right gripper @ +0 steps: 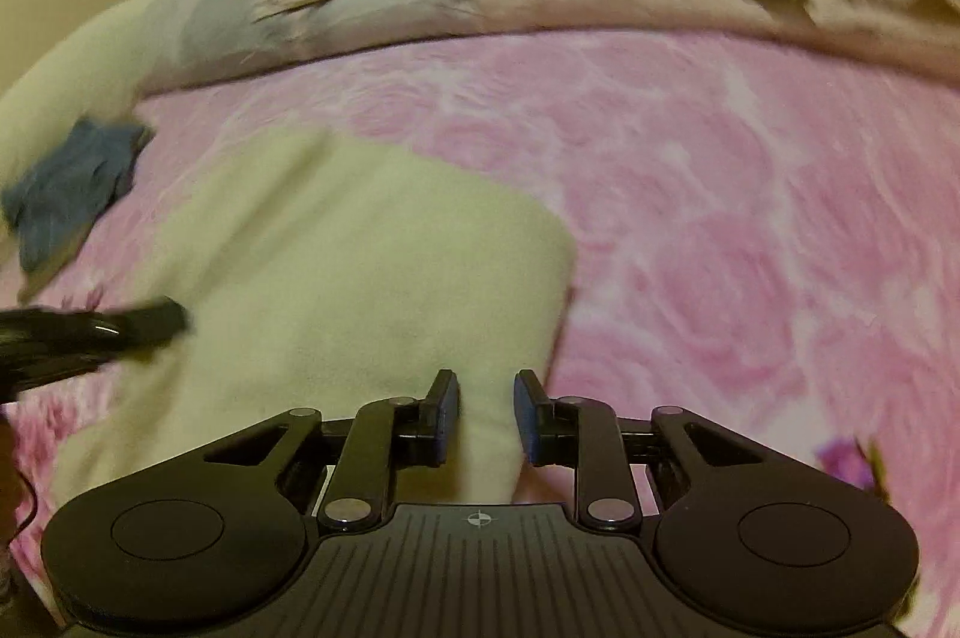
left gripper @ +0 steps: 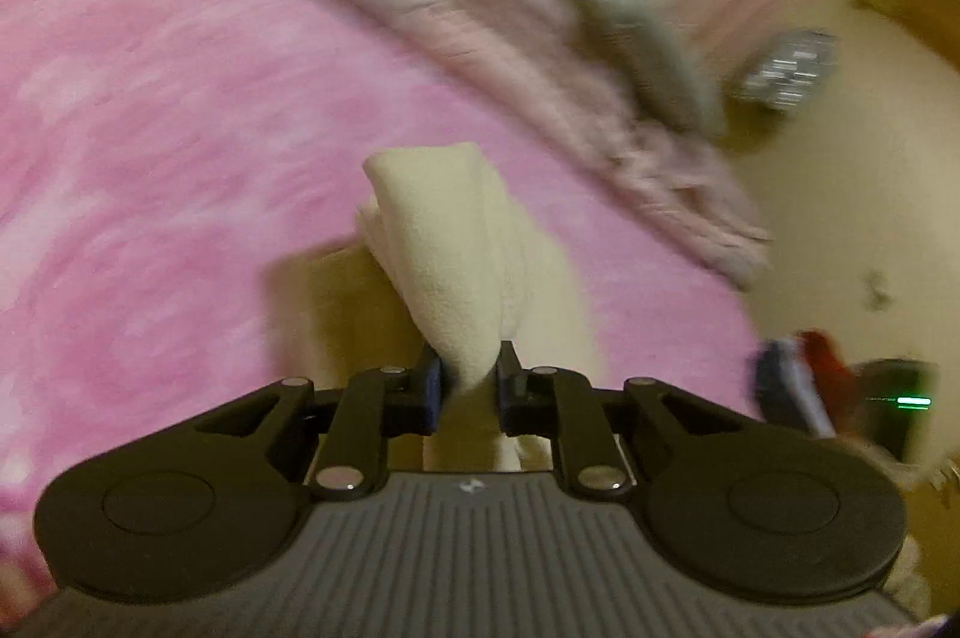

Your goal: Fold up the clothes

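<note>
Your left hand-held gripper (left gripper: 469, 386) pinches one cream cloth (left gripper: 444, 266) | right hand-held gripper (right gripper: 486, 416) straddles its edge, grip unclear | no writing legible

Dim warm light, heavy motion blur, fisheye-curved dark corners

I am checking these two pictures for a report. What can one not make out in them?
- Cream garment, right wrist view: type unclear; motion blur, lower edge cut off by the right claw.
- Right claw: grip on the cloth uncertain.
- Left wrist view: grey object and shiny item smeared by blur.
- Left claw hides the pinched cloth's end.
</note>
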Available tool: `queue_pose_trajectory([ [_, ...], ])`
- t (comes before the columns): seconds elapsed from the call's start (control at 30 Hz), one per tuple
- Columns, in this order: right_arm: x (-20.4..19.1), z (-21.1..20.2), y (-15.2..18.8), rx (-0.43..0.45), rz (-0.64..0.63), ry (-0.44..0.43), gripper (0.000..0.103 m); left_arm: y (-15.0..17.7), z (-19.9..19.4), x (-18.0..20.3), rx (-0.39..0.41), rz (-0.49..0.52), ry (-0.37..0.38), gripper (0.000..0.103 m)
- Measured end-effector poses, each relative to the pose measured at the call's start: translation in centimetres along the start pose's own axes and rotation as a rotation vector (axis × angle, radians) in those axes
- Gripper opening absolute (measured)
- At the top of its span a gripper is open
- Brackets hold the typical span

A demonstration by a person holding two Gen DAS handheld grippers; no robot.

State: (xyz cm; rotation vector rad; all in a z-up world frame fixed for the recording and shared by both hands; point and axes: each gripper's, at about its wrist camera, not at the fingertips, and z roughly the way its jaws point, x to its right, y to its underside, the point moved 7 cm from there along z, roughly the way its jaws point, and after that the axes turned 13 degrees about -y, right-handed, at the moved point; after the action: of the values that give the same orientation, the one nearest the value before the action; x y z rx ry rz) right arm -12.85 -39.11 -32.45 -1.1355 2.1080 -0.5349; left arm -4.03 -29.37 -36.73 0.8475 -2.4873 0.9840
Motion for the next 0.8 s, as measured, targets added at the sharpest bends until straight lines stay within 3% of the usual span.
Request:
queue_pose_trajectory([
  [0.03, -0.5, 0.3, 0.2, 0.002, -0.025, -0.001, 0.026, 0.6, 0.7, -1.2, -0.016, -0.033, -0.007, 0.013],
  [0.1, -0.8, 0.2, 0.4, 0.028, -0.054, 0.002, 0.026, 1.1, 1.0, -2.2, -0.015, -0.114, 0.046, 0.014],
  [0.17, 0.4, -0.7, 0.7, 0.076, 0.021, -0.029, 0.026, 1.2, 0.8, -2.6, -0.009, -0.160, 0.084, 0.014],
  [0.3, 3.0, -1.8, 2.0, 0.122, 0.177, -0.086, 0.026, 0.8, 0.9, -2.4, -0.007, -0.131, 0.073, 0.015],
  [0.5, 2.4, -0.9, 2.1, 0.130, 0.117, -0.098, 0.026, 0.8, 0.4, -1.6, 0.043, -0.054, -0.030, 0.017],
  [0.57, 2.8, -2.1, 2.3, 0.156, 0.139, -0.086, 0.054, 1.1, -0.9, -1.6, 0.051, -0.072, -0.053, 0.019],
  [0.6, 2.6, -3.1, 2.8, 0.175, 0.134, -0.076, 0.078, 1.4, -2.0, -1.7, 0.063, -0.083, -0.064, 0.024],
  [0.7, 0.9, -6.4, 5.4, 0.217, 0.029, -0.084, 0.078, 3.3, -5.8, -2.1, 0.099, -0.170, -0.052, 0.038],
  [0.8, -1.7, -8.7, 9.2, 0.188, -0.062, -0.119, 0.078, 6.0, -8.2, -2.6, 0.081, -0.293, -0.008, 0.039],
])
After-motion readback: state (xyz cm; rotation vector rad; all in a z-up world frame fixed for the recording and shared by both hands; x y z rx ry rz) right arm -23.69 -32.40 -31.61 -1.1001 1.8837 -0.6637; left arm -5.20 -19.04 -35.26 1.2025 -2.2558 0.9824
